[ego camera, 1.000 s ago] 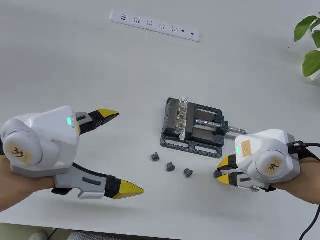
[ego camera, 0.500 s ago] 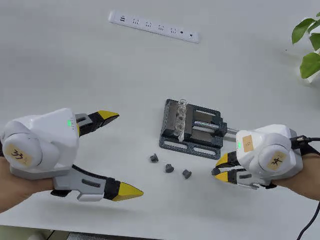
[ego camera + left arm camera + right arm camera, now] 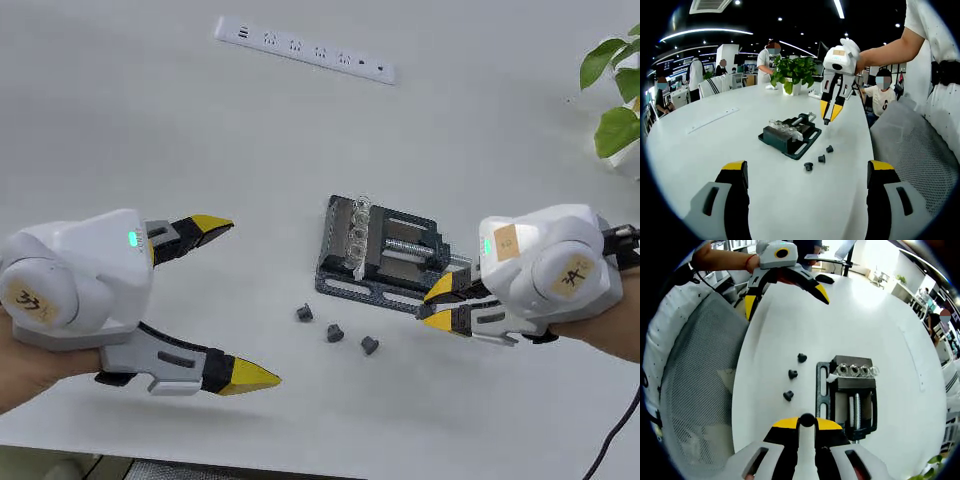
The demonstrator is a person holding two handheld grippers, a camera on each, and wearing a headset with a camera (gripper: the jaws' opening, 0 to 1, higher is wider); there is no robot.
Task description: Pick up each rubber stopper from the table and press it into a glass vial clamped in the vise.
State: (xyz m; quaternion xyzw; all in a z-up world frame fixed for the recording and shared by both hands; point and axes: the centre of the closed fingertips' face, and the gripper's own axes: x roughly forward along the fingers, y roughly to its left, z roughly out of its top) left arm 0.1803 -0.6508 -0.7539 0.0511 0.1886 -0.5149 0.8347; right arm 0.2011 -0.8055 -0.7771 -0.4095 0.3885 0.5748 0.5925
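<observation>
Rubber stoppers (image 3: 335, 333), three of them, lie loose on the white tabletop (image 3: 150, 120) in a short slanting row, apart from one another, just in front of the vise.

At the far left of the head view, the left hand-held gripper (image 3: 235, 300) is spread wide and holds nothing. Its yellow-tipped jaws point toward the middle of the tabletop. In the left gripper view those jaws rise at either side of the frame, with the stoppers (image 3: 821, 158) and the vise (image 3: 790, 137) well ahead between them.

To the right of the loose stoppers stands the dark vise (image 3: 385, 262). A row of glass vials (image 3: 357, 235) is clamped upright along its left end. In the right gripper view the vials (image 3: 855, 370) show bare mouths.

Further right, the right hand-held gripper (image 3: 433, 305) is pinched narrow. In the head view its tips lie over the near right corner of the vise. The right gripper view shows a fourth stopper (image 3: 806, 420) nipped between the two yellow tips. In the left gripper view this gripper (image 3: 829, 117) hangs above the tabletop, tips pointing down, just beside the vise.

A white power strip (image 3: 305, 48) lies along the far side of the tabletop. A green plant (image 3: 612, 90) stands at the right edge.
</observation>
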